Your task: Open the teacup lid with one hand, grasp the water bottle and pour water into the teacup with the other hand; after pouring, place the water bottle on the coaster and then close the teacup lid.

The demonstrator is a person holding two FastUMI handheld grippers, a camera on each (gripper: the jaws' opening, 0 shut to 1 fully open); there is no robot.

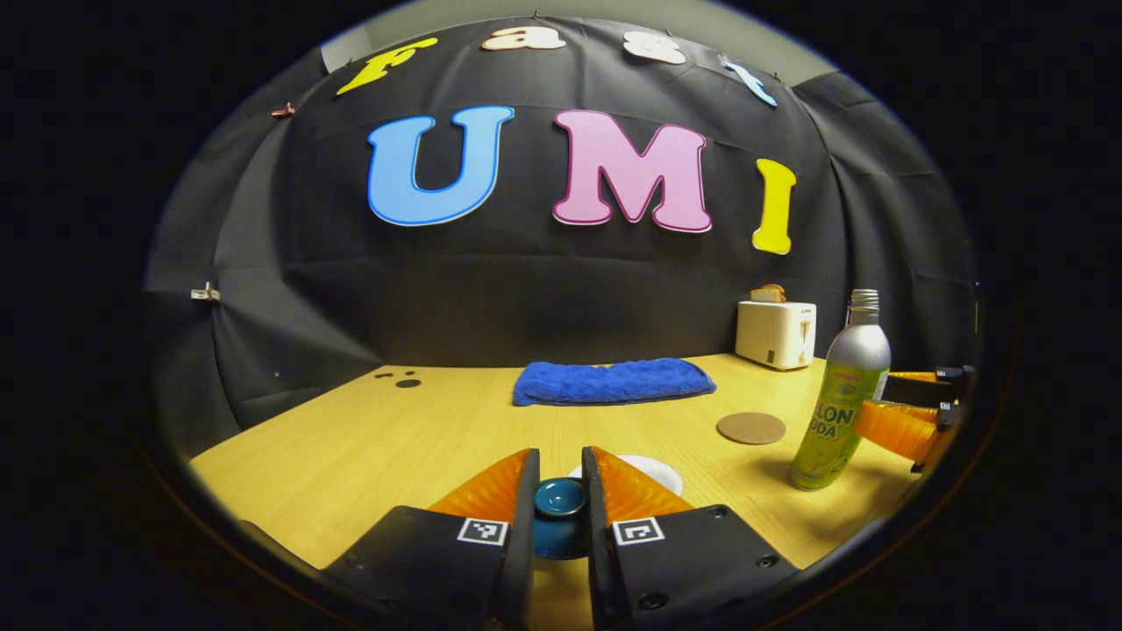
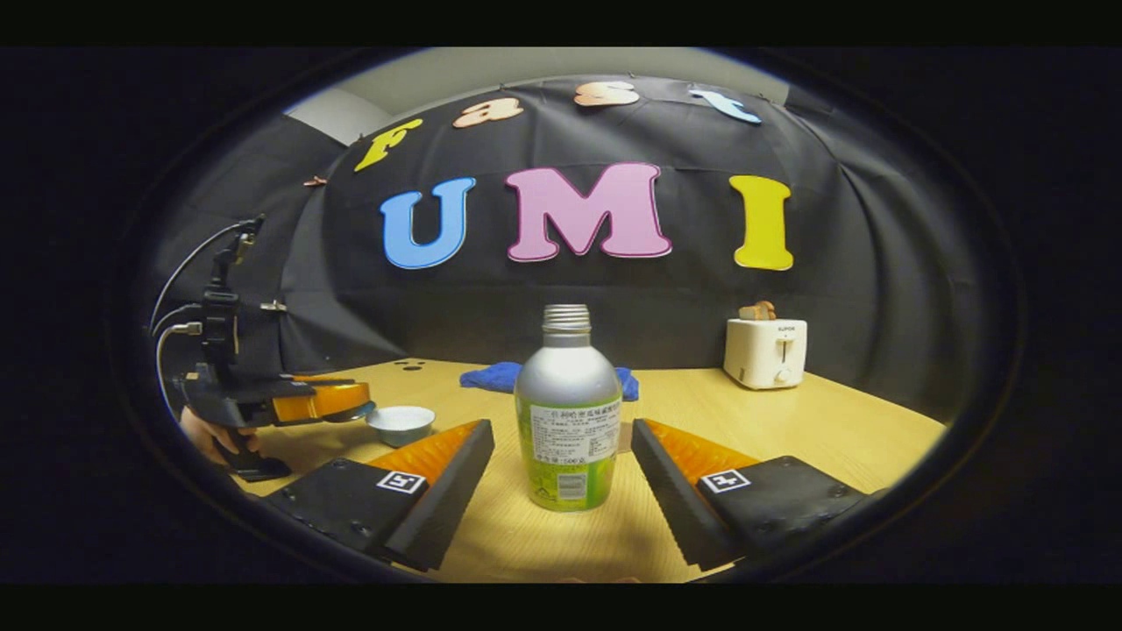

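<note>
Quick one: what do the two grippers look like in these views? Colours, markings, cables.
Both match: the left gripper and right gripper have black bodies, ribbed orange fingers with black inner pads, and a square black-and-white tag on each finger base. Seen from the right gripper view, the left one carries a black upright mount with grey cables.

Dim booth, overhead light, soft shadows on table; strong fisheye edge distortion.

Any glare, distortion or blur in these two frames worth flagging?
Left gripper view: fisheye bends the yellow wooden table edge; the green-and-silver water bottle leans from distortion and casts a soft shadow. Right gripper view: dimmer, softer; mild sheen on the bottle's shoulder.
</note>
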